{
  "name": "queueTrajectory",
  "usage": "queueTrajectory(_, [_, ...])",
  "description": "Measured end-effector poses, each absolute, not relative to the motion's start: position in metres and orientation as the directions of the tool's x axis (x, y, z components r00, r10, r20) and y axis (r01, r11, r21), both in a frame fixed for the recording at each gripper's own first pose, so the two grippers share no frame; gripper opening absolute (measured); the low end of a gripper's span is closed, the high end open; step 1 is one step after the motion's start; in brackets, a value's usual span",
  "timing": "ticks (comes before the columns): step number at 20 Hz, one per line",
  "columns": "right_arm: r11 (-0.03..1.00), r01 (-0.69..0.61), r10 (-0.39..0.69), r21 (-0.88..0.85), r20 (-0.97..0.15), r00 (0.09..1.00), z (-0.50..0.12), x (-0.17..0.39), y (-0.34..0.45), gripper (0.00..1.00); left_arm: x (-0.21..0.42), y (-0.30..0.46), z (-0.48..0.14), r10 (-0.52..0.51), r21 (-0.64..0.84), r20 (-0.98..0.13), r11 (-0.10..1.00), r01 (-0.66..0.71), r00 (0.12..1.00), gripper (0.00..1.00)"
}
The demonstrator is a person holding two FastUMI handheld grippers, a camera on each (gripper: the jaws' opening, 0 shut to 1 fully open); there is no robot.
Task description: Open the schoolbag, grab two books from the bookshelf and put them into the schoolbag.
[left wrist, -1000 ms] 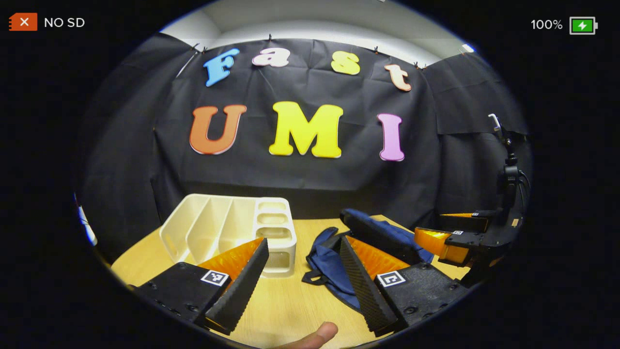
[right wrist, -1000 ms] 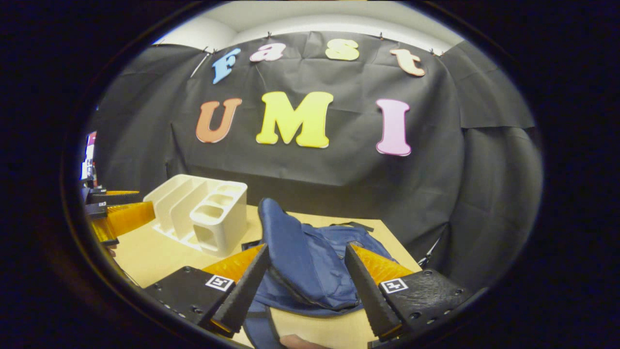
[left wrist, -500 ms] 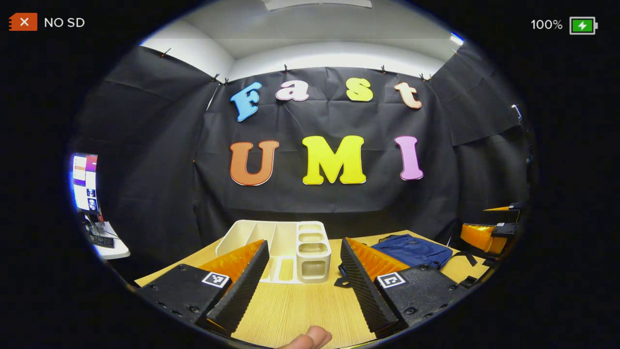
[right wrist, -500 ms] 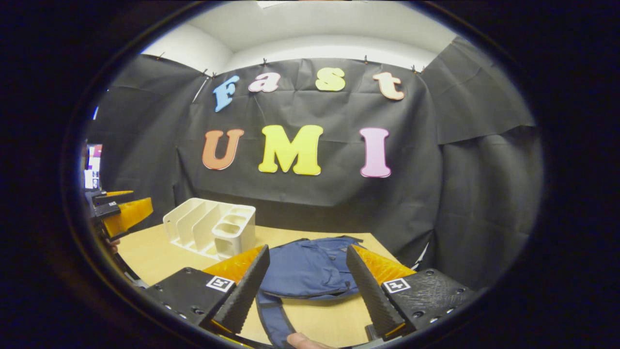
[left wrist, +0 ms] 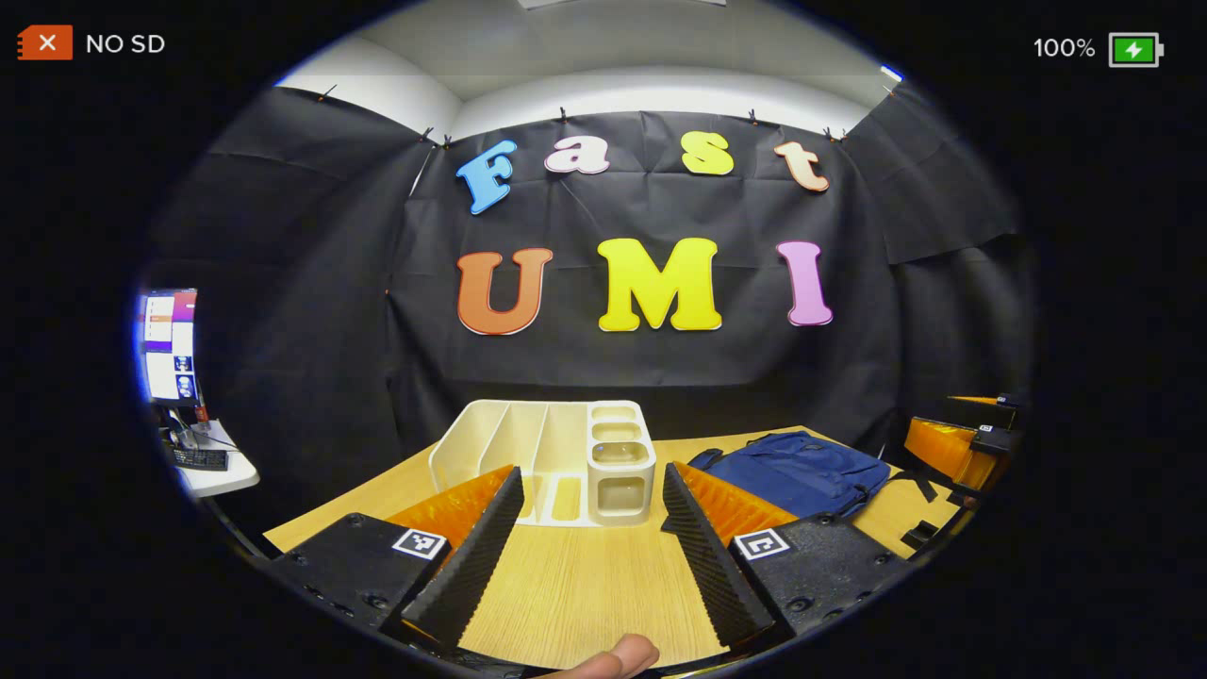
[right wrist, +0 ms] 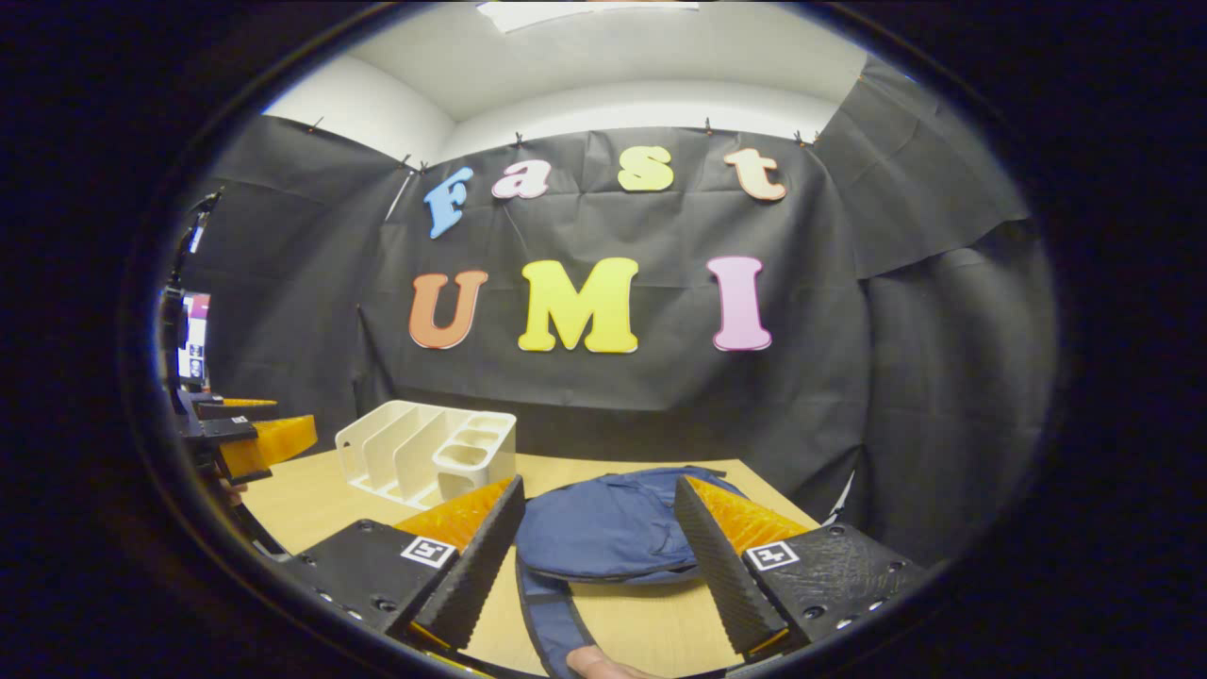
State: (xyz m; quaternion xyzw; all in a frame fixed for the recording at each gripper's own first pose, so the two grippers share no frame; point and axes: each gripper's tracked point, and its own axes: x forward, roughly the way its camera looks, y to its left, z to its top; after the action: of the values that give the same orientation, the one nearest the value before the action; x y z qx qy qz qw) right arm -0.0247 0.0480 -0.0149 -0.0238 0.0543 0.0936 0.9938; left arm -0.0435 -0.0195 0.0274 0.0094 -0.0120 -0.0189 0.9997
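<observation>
Since a second ago the schoolbag (right wrist: pixel 613 523) has gone from propped half-upright to lying flat on the bench (left wrist: pixel 575 585), and both grippers have drawn back from it. It lies to the right of the white bookshelf (left wrist: pixel 556 462), whose slots look empty; no books can be made out in either view. Judged from that, the books are probably already in the bag and the task is at or near its end, though whether the bag is zipped cannot be told. If anything is left, the next move calls for reaching forward to the bag again. The left gripper (left wrist: pixel 589 538) hangs low over the bench's near edge, pointing at the bookshelf, jaws spread and empty. The right gripper (right wrist: pixel 599 547) is held level facing the bag, jaws likewise apart, gripping nothing.
</observation>
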Motion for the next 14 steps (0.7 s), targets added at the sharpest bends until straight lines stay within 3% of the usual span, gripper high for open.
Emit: queueTrajectory(14, [0.989, -0.145, 0.143, -0.016, -0.080, 0.987, -0.019, -0.021, 0.020, 0.93, -0.032, -0.011, 0.025, -0.029, -0.025, 0.052, 0.999, 0.030, 0.998, 0.95])
